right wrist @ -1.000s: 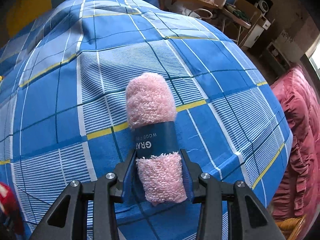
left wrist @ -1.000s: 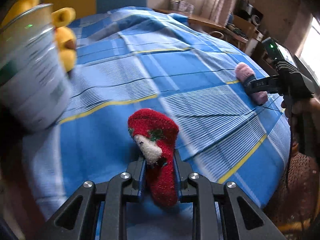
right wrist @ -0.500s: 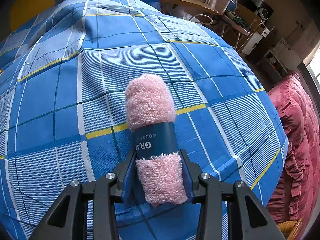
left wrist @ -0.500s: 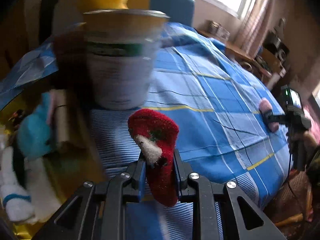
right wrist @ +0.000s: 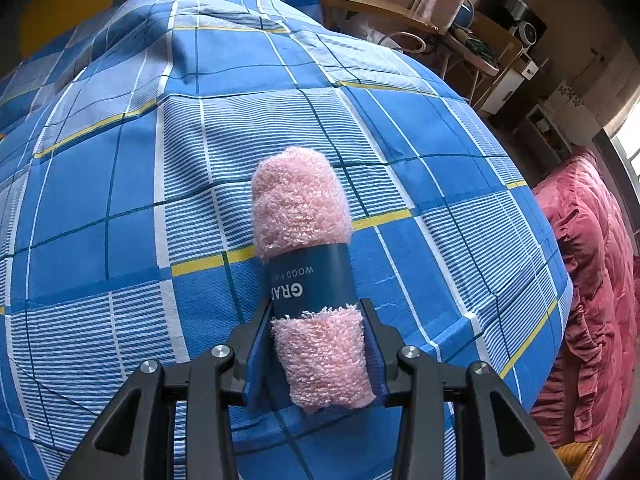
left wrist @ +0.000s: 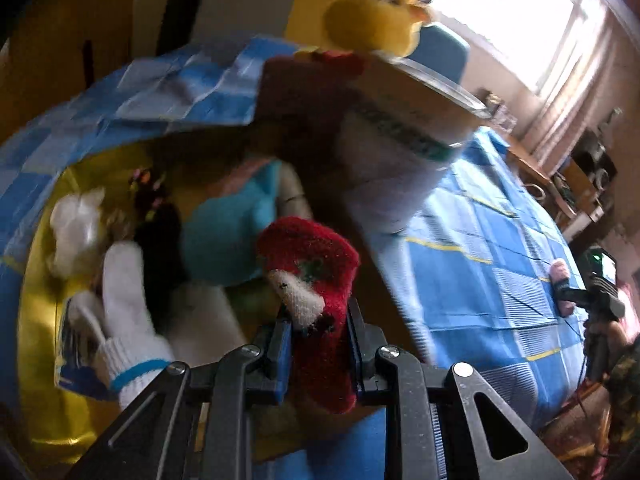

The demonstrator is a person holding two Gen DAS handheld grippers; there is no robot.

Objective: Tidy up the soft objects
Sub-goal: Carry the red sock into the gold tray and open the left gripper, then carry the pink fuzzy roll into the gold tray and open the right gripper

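Note:
My left gripper (left wrist: 320, 320) is shut on a red fuzzy sock (left wrist: 316, 280) with a white and green pattern and holds it over a yellow container (left wrist: 40, 320) of soft things: a white glove (left wrist: 128, 320), a teal piece (left wrist: 224, 232), a white plush (left wrist: 76, 220). My right gripper (right wrist: 318, 320) is shut on a rolled pink towel (right wrist: 300, 208) with a dark blue paper band, above the blue checked bedspread (right wrist: 120, 200). The right gripper and pink roll also show in the left wrist view (left wrist: 564, 292) at the far right.
A white paper tub (left wrist: 400, 152) stands by the container with a yellow plush toy (left wrist: 372, 20) on top. A red quilt (right wrist: 592, 280) lies off the bed's right side. A desk and shelves (right wrist: 480, 40) stand behind the bed.
My left gripper has swung left with the red sock, from over the bedspread to over the yellow container. The right gripper with the pink towel has barely moved.

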